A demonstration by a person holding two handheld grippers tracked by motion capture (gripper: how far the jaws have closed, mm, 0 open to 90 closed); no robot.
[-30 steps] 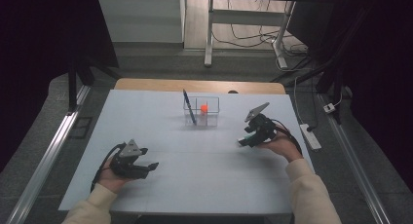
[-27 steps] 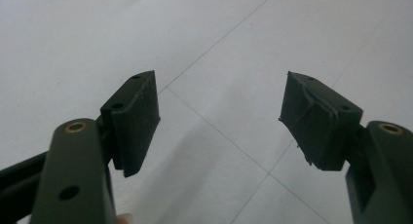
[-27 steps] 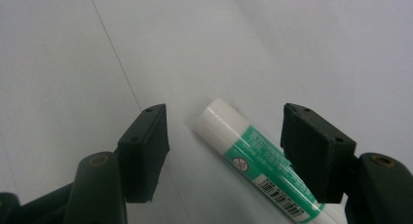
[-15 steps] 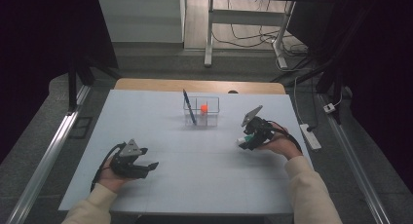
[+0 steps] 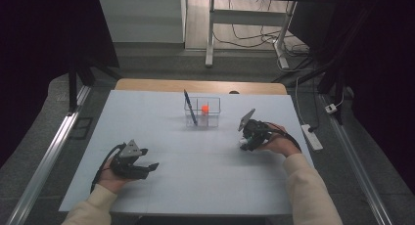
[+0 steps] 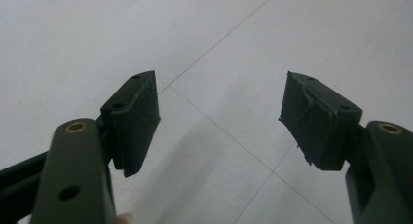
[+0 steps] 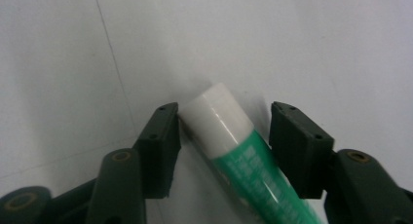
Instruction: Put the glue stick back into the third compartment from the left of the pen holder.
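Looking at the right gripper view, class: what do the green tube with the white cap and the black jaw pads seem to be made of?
Green tube with white cap: likely glossy plastic, since light streaks run along it. Black jaw pads: matte, probably rubber or foam, with no shine.

Clear wire rack at the far middle of the pale tabletop, holding an orange ball and a leaning blue pen. Right gripper near its right; left gripper well apart, nearer-left.
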